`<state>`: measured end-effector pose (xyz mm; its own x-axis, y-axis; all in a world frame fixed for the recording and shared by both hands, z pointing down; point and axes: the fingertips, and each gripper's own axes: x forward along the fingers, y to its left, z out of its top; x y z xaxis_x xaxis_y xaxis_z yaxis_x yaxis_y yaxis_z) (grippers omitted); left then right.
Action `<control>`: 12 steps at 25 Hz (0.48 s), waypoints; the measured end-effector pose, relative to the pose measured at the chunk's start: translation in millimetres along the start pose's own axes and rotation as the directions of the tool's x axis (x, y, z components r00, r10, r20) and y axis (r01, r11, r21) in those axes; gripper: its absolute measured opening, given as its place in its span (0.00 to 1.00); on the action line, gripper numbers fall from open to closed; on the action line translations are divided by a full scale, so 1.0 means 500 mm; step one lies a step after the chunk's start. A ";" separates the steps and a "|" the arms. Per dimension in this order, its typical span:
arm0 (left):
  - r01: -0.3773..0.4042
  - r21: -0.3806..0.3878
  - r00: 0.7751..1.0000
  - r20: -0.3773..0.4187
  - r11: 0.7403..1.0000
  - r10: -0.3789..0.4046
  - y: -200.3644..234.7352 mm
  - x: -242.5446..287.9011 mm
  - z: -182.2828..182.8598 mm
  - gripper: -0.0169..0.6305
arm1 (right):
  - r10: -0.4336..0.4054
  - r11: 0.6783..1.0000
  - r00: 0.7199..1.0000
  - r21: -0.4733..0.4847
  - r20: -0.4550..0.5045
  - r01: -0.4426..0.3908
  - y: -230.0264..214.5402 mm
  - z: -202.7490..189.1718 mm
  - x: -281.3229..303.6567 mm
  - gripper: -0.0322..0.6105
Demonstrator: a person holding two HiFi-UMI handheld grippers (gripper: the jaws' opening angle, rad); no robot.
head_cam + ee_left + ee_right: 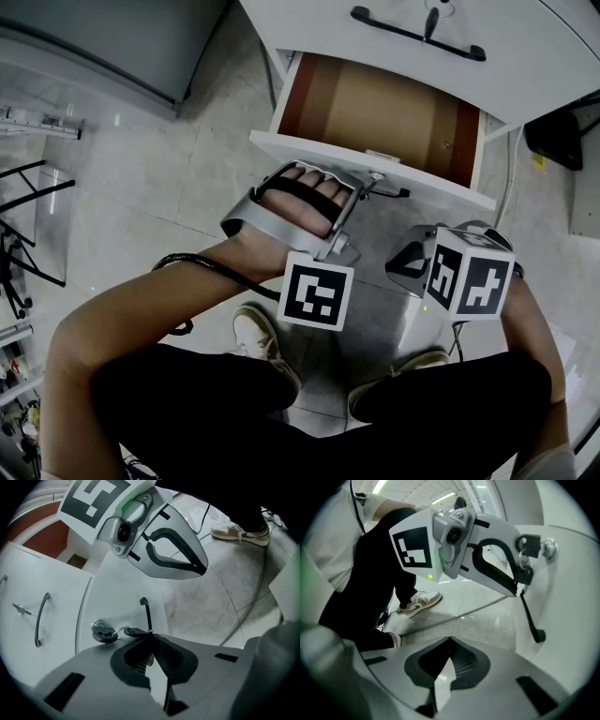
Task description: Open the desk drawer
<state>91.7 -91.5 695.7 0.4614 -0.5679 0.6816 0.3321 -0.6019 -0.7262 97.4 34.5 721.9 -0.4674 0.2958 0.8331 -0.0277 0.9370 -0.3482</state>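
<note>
Your left tool (150, 638) is clenched on the handle (146, 611) of the drawer (375, 117), which stands pulled well open above the floor (169, 178). Your right tool (449, 644) hangs near it, jaws together on nothing

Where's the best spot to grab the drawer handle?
Pinch the thin bar of the handle from the front, one finger on each side. It stands off the drawer, leaving room behind. The left gripper is shut on it that way.
</note>
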 end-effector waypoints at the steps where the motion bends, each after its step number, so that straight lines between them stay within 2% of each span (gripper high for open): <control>1: 0.004 0.002 1.000 0.001 1.000 -0.004 -0.002 -0.002 0.001 0.05 | 0.002 1.000 1.000 -0.001 0.003 -0.002 0.002 0.001 0.000 0.07; 12: 0.043 0.002 0.999 0.014 0.999 -0.043 -0.019 -0.021 0.008 0.05 | 0.013 1.000 1.000 -0.015 0.008 -0.012 0.020 0.005 -0.003 0.07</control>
<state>86.9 -77.6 695.4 0.4582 -0.5335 0.7110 0.3537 -0.6244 -0.6964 95.6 43.0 716.0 -0.4749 0.3060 0.8251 -0.0088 0.9359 -0.3521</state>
